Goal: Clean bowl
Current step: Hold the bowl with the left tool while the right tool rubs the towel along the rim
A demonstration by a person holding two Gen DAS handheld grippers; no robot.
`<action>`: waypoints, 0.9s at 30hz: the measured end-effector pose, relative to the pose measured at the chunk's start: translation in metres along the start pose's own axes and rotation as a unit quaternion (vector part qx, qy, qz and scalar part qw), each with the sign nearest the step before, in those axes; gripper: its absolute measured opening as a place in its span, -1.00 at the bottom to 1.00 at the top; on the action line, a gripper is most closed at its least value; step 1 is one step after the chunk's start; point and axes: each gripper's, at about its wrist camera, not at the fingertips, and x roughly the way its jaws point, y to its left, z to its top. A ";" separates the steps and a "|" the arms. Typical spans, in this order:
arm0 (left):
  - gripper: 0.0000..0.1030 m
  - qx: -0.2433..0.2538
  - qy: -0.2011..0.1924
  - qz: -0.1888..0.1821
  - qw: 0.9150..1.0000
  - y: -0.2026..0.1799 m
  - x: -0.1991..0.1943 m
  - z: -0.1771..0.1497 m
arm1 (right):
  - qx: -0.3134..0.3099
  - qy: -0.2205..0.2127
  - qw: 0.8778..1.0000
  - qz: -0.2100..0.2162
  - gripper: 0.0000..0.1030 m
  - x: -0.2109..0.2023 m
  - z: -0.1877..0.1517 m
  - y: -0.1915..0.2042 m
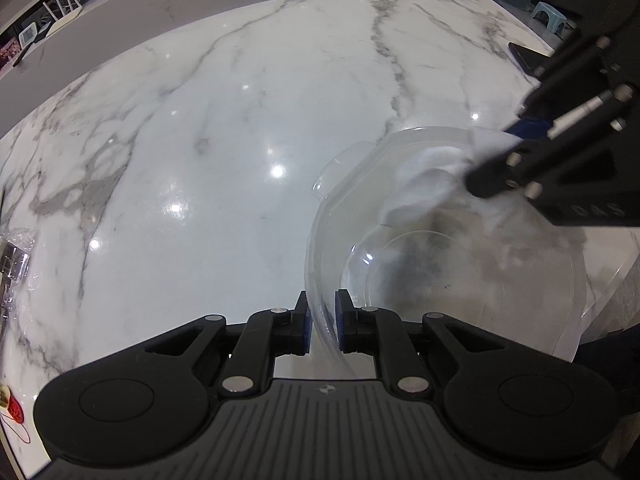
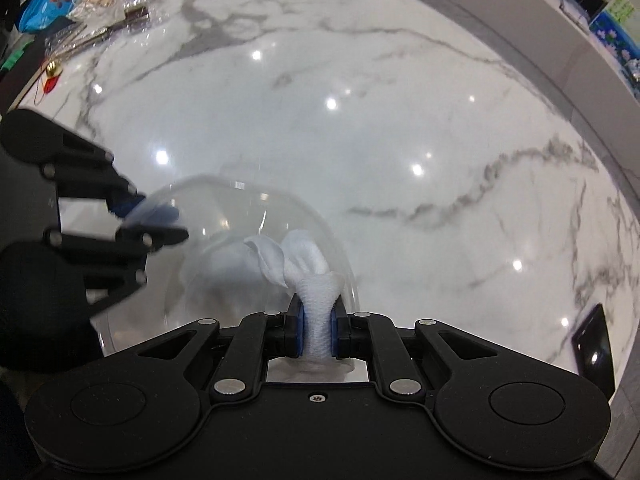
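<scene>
A clear plastic bowl (image 1: pixel 460 248) sits tilted on the white marble table (image 1: pixel 240 140). My left gripper (image 1: pixel 322 322) is shut on its near rim, one pad outside the wall and one inside. In the right wrist view the same bowl (image 2: pixel 256 216) shows with the left gripper (image 2: pixel 156 220) clamped on its left rim. My right gripper (image 2: pixel 317 330) is shut on a bunched white cloth (image 2: pixel 312 276), whose loose end lies inside the bowl. From the left wrist view the right gripper (image 1: pixel 496 160) reaches in from the upper right, with the cloth (image 1: pixel 432 176) blurred against the bowl's inner wall.
A dark phone (image 2: pixel 592 340) lies near the table's right edge, also seen as the phone (image 1: pixel 528 58) at the far right. Plastic bags and packets (image 2: pixel 80 12) clutter the far left corner. A red trinket with a cord (image 1: pixel 14 408) lies at the near left.
</scene>
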 end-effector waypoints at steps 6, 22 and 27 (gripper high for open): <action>-0.74 0.003 0.000 -0.003 1.000 -0.001 0.001 -0.001 | 0.010 -0.028 1.000 0.008 -0.81 0.006 0.017 0.000; -0.77 0.006 0.000 0.001 1.000 -0.002 0.002 -0.001 | 0.003 -0.043 0.998 0.042 -0.81 0.005 0.027 0.015; -0.77 0.005 -0.001 0.000 1.000 -0.002 0.001 0.000 | 0.016 -0.039 0.999 0.017 -0.82 0.003 0.024 0.001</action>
